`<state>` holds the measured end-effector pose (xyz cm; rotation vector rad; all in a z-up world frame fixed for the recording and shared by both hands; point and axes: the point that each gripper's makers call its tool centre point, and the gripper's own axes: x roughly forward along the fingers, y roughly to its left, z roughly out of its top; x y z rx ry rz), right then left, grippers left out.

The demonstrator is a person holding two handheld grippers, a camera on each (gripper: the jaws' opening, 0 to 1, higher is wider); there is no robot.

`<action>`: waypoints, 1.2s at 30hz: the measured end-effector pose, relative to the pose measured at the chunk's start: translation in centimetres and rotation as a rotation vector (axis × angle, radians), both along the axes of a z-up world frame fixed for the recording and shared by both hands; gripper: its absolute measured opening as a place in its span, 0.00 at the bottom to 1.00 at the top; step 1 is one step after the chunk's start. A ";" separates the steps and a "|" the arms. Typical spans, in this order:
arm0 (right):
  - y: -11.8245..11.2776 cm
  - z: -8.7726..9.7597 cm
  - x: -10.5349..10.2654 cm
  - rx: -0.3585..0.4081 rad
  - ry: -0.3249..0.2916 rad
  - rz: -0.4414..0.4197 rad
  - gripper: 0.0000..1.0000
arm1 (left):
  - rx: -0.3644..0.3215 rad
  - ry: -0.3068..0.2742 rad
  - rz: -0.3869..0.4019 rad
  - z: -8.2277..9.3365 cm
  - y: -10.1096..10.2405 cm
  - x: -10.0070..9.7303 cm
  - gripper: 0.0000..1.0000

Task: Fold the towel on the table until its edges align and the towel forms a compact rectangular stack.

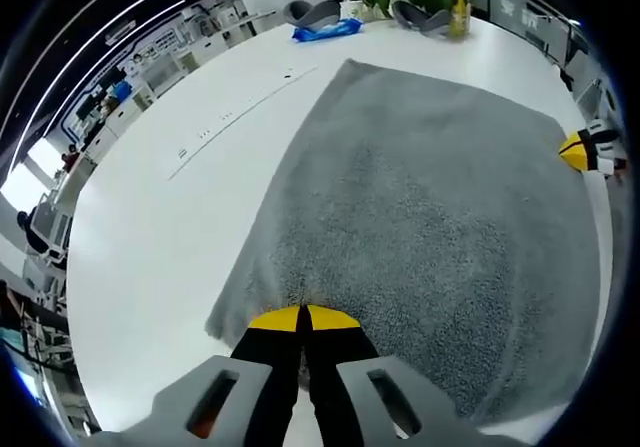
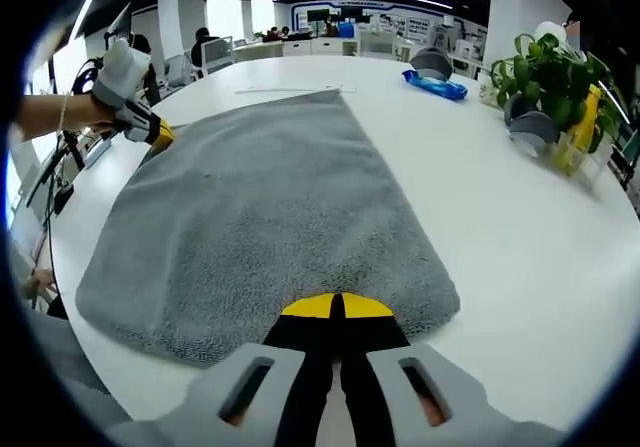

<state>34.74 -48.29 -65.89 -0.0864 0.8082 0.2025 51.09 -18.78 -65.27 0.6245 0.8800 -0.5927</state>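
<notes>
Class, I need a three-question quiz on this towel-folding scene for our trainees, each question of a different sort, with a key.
1. True or false: the towel is already folded into a compact stack.
2. Multiple choice: the left gripper has its jaws (a) wide open above the table, (b) closed at the towel's edge, (c) around the plant.
3. Short answer: what blue thing lies on the table near the plant?

Key
1. False; it lies spread flat.
2. b; the right gripper is likewise closed at the opposite edge.
3. A blue packet.
</notes>
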 end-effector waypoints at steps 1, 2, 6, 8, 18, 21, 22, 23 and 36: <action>0.1 0.0 -0.1 0.002 0.002 0.001 0.00 | -0.005 0.002 0.003 0.0 -0.1 0.2 0.01; 0.1 0.0 -0.2 0.004 0.003 0.002 0.00 | -0.007 0.004 0.004 0.0 -0.1 0.3 0.01; 0.4 0.0 -0.6 0.012 0.010 0.007 0.00 | -0.004 0.007 -0.008 0.0 -0.4 0.7 0.01; 0.6 0.0 -1.0 0.013 0.012 0.012 0.00 | 0.002 0.008 -0.017 0.0 -0.6 1.0 0.01; 1.4 -0.1 -1.9 0.017 0.022 0.024 0.00 | 0.039 0.003 -0.062 0.0 -1.6 3.0 0.01; 1.6 -0.1 -2.1 0.018 0.027 0.030 0.00 | 0.030 0.007 -0.061 0.0 -1.9 3.6 0.01; 1.7 -0.1 -2.2 0.018 0.027 0.031 0.00 | 0.028 0.008 -0.062 0.0 -1.9 3.7 0.01; 1.8 -0.1 -2.3 0.019 0.029 0.032 0.00 | 0.025 0.008 -0.064 0.0 -2.1 3.9 0.01; 2.7 -0.1 -3.1 0.037 0.036 0.029 0.00 | 0.035 0.003 -0.096 -0.1 -3.1 5.2 0.01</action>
